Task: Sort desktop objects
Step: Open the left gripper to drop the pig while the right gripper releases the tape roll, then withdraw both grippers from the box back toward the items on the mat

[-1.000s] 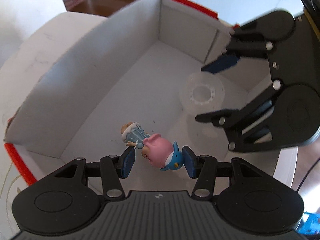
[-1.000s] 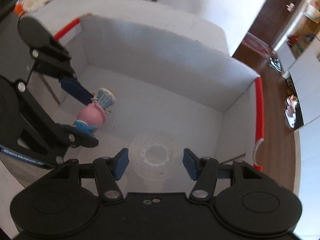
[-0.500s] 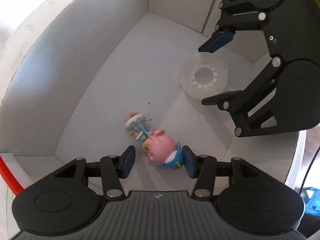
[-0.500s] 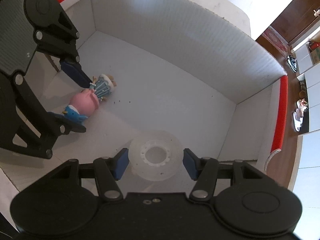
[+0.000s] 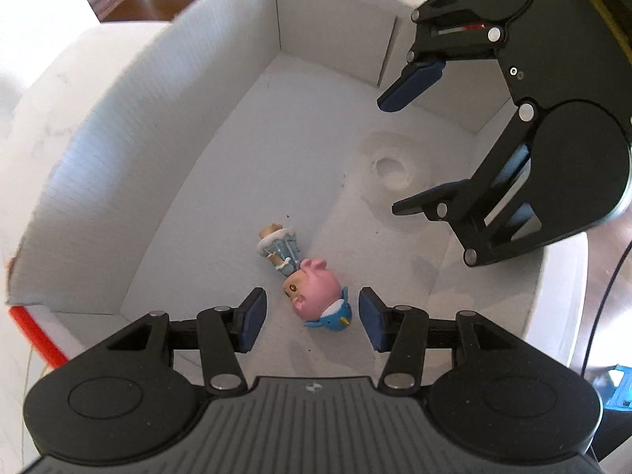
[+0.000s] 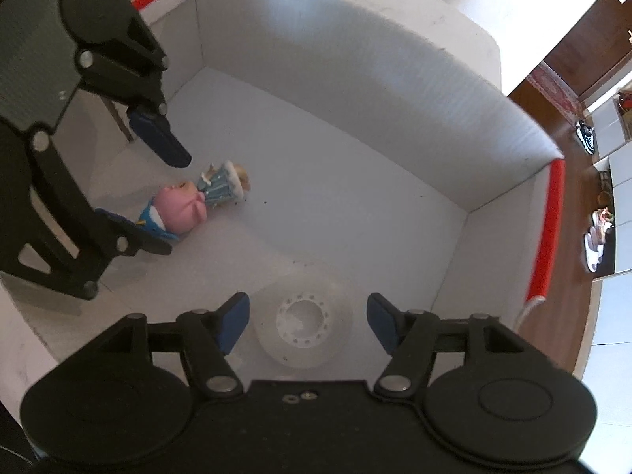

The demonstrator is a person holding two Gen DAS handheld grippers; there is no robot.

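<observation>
Since half a second ago the white cardboard box (image 5: pixel 130 138) looks farther below me, and my right gripper (image 6: pixel 308 322) is opening, its pads clear of the clear tape roll (image 6: pixel 304 330) lying flat on the box floor. My left gripper (image 5: pixel 312 316) is unclenched, pads off the toy figurine (image 5: pixel 304 276) lying beside the roll, long axis flat, feet toward the box's far wall.

The clear tape roll (image 5: pixel 395 166) looks foggy in the left wrist view, and the right claw (image 5: pixel 410 150) hides its near edge there. In the right wrist view, the left claw (image 6: pixel 166 205) covers part of the little doll's (image 6: pixel 189 205) blue hat. The white box (image 6: pixel 355 79) is cut off at the bottom of both views. The things on the far floor (image 6: pixel 592 237) are too small to tell.
</observation>
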